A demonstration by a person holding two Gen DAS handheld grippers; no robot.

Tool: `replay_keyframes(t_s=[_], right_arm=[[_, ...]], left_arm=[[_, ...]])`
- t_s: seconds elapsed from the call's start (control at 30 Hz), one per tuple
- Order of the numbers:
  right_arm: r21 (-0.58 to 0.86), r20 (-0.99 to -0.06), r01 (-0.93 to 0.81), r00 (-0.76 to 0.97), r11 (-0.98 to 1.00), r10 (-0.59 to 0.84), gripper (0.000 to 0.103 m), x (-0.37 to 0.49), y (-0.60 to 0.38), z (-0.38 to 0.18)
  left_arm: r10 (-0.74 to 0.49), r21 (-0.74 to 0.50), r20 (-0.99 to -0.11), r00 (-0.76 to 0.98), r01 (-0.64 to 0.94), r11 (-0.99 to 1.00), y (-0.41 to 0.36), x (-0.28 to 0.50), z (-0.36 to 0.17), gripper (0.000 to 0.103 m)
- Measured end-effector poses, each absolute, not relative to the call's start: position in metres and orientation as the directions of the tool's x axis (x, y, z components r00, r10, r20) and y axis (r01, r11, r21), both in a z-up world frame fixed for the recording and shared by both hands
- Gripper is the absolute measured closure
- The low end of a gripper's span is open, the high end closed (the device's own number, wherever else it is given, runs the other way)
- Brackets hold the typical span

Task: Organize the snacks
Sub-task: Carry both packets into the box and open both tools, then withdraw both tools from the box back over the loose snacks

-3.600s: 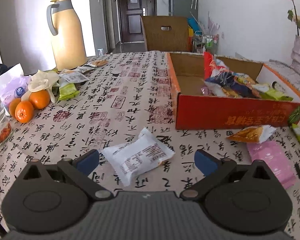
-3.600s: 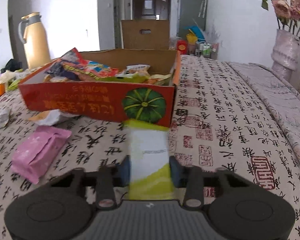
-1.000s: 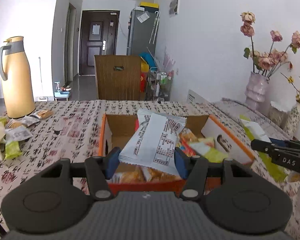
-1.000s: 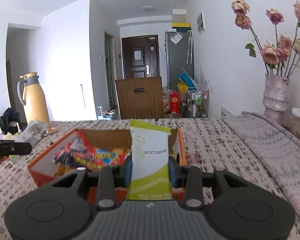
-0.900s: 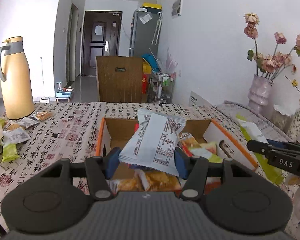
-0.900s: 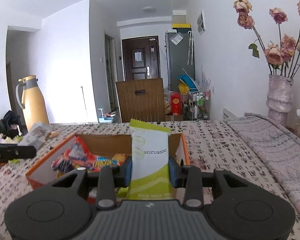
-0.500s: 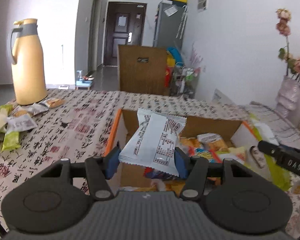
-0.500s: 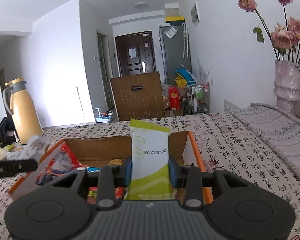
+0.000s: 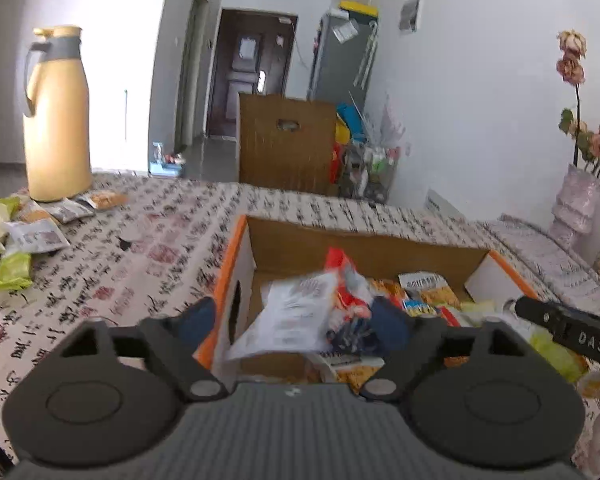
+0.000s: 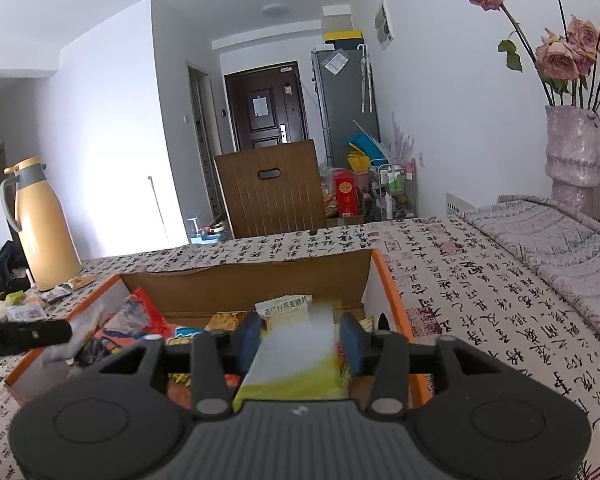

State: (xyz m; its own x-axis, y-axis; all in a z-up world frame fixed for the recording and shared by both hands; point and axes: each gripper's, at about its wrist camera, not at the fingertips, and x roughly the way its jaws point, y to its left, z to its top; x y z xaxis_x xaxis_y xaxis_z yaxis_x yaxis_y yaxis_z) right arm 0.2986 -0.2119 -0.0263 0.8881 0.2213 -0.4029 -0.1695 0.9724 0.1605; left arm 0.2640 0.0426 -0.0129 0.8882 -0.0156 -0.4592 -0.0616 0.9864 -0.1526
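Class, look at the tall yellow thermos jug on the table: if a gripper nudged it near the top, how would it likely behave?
The thermos jug stands tall on a narrow base, so a high push would probably tip it rather than slide it. Its smooth, glossy body looks rigid and perhaps slippery. How full or heavy it is cannot be seen.

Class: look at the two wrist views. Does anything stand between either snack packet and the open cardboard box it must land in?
Nothing visible does. The white packet is blurred between the opening jaws of the left gripper, directly over the cardboard box. The green-and-white packet is likewise loose in the opening right gripper, above the snacks already inside.
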Motion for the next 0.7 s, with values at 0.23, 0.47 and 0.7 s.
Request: replay_keyframes(t_s=[0.23,0.47,0.7], right_arm=[[0.167,-0.36,-0.132,0.914,0.977,0.185,0.0,0.289,-0.215,-0.023],[0.173,-0.365,-0.13,0.912,0.976,0.186,0.0,0.291,-0.217,-0.022],[0.151,-0.353,-0.124,0.92,0.981,0.171,0.0,0.282,-0.215,-0.013]], left_arm=[[-0.006,-0.162,-0.443,0.897,-0.073,0.984,0.043,0.262,-0.012,0.0],[0.0,-0.156,-0.449,0.894,-0.078,0.985,0.041,0.262,-0.012,0.0],[-0.003,-0.155,-0.435,0.901,-0.071,0.985,0.04,0.254,0.001,0.0]])
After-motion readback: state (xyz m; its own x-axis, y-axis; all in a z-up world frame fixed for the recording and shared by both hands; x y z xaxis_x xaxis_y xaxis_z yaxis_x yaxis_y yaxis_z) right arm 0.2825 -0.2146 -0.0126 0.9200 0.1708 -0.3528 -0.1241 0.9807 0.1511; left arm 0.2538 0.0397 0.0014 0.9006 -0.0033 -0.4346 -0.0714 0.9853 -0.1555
